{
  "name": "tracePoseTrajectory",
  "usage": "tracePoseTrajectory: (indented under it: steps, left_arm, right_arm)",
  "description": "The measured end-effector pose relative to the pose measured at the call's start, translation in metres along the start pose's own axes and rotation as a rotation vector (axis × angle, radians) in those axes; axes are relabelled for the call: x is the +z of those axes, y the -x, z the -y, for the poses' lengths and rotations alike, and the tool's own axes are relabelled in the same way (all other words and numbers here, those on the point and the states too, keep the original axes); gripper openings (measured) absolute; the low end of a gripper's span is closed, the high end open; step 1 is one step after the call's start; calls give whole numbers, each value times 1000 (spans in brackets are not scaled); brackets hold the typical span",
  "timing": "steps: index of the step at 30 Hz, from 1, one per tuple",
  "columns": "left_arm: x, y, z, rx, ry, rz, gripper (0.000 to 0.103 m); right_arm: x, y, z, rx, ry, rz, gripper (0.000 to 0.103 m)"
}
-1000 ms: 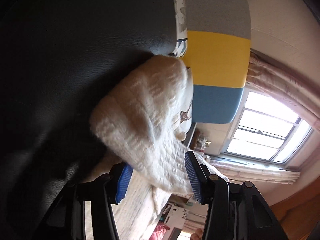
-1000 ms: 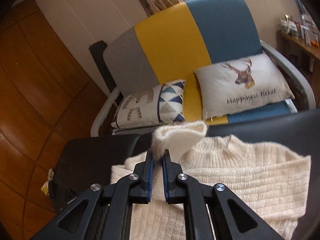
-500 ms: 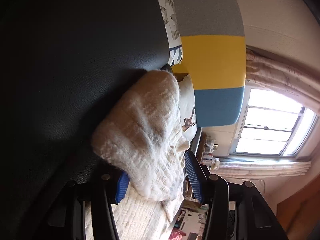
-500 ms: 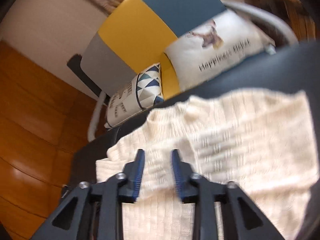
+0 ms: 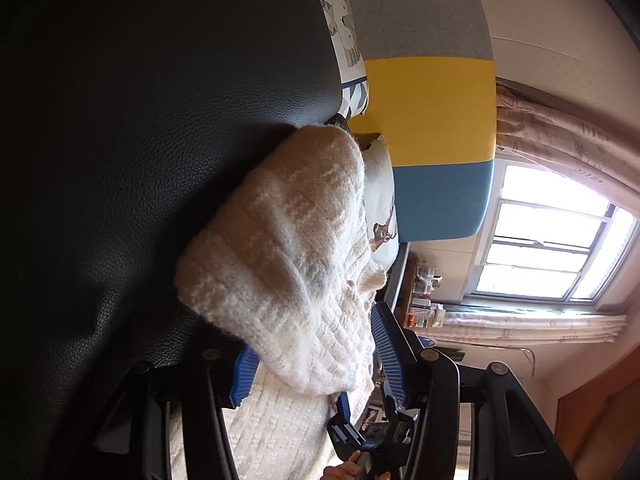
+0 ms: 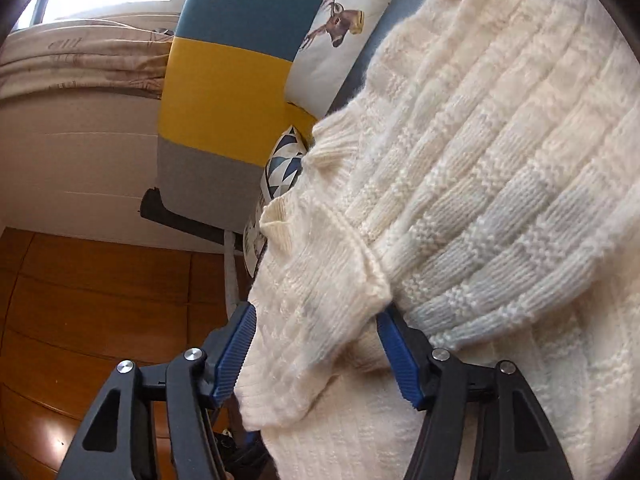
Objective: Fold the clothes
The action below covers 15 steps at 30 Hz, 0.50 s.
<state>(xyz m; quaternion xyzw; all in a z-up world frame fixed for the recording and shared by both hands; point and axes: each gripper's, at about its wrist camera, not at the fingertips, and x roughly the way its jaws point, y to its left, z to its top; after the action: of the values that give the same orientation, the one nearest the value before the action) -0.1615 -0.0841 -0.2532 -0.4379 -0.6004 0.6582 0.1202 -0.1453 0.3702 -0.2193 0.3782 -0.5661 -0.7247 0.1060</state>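
The cream knit sweater [image 6: 480,184] lies spread on the black leather tabletop [image 5: 140,140], in front of the grey, yellow and blue striped sofa [image 5: 432,100]. The right gripper [image 6: 316,352] sits low over the sweater with its jaws opening wide; a folded sleeve cuff lies loose between the blue pads [image 6: 236,352], which do not press on it. The left gripper [image 5: 316,360] has a bunched fold of the sweater between its jaws, which are parting slightly; the fabric fills the gap, but I cannot tell whether the pads actually pinch it. On the sofa, beyond the sweater, a deer-print cushion [image 6: 332,40] leans beside a triangle-patterned cushion [image 6: 284,164].
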Motion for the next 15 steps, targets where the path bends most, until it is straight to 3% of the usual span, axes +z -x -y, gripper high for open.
tracePoseTrajectory:
  steps: [2, 4, 6, 11, 15]
  left_arm:
    - [0, -2, -1, -11, 1, -10, 54]
    - [1, -3, -2, -19, 7, -18, 54]
    - [3, -3, -2, -24, 10, -24, 54]
    - [3, 0, -7, -48, 35, -9, 54]
    - [1, -1, -5, -69, 35, -8, 54]
  right_arm:
    - [-3, -4, 4, 47, -42, 9, 64]
    - [-5, -8, 7, 76, -59, 10, 56]
    - [-7, -12, 2, -34, 9, 2, 6]
    - [-9, -19, -18, -195, 146, 29, 5]
    - [-3, -20, -62, -252, 319, 13, 5]
